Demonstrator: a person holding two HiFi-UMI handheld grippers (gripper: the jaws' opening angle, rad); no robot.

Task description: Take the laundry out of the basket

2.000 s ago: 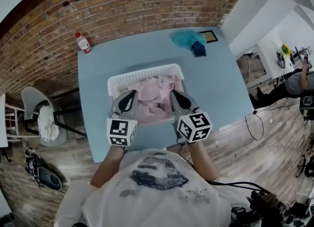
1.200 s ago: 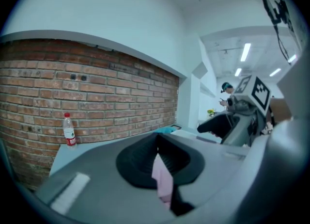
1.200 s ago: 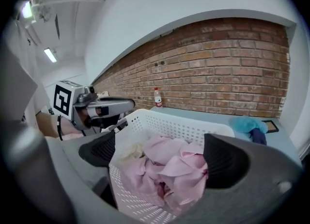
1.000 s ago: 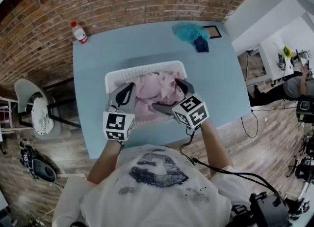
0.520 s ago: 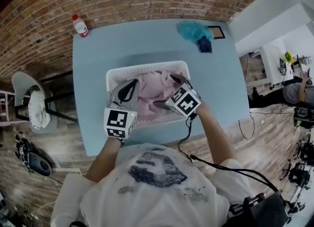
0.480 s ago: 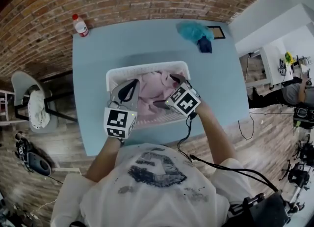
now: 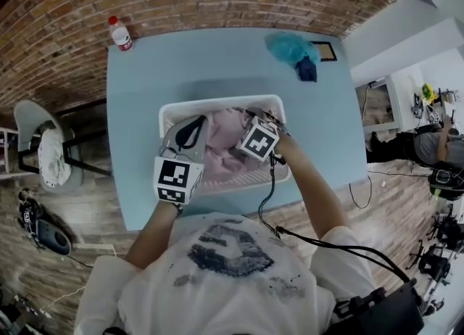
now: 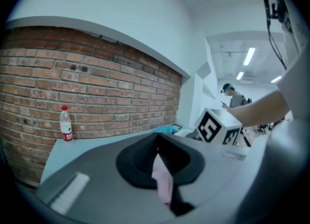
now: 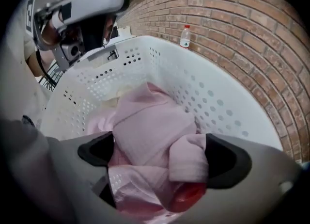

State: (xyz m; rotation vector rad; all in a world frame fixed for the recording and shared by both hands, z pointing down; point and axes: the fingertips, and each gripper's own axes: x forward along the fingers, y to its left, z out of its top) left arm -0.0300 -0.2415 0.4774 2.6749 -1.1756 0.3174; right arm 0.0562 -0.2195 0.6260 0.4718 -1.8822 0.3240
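A white perforated basket point(image 7: 217, 103) stands mid-table, holding pink laundry point(image 7: 223, 136). My left gripper point(image 7: 192, 129) hangs over the basket's left side. In the left gripper view it point(image 8: 157, 152) is shut, with a strip of pink cloth point(image 8: 162, 179) pinched between its jaws. My right gripper point(image 7: 245, 129) reaches down into the basket from the right. In the right gripper view it point(image 9: 160, 155) is open, its jaws spread on either side of bunched pink laundry point(image 9: 150, 126). Something red point(image 9: 189, 194) shows under the folds. The basket wall point(image 9: 218, 102) rises behind.
The blue table point(image 7: 145, 80) carries a water bottle point(image 7: 119, 32) at its far left corner, and a teal cloth point(image 7: 290, 47), a dark blue cloth point(image 7: 307, 71) and a small frame point(image 7: 326, 51) at its far right. A brick wall runs behind. A chair point(image 7: 43, 156) stands to the left.
My right gripper has swung from the basket's front rim up and left, down into the basket over the pink laundry. The left gripper has stayed almost still.
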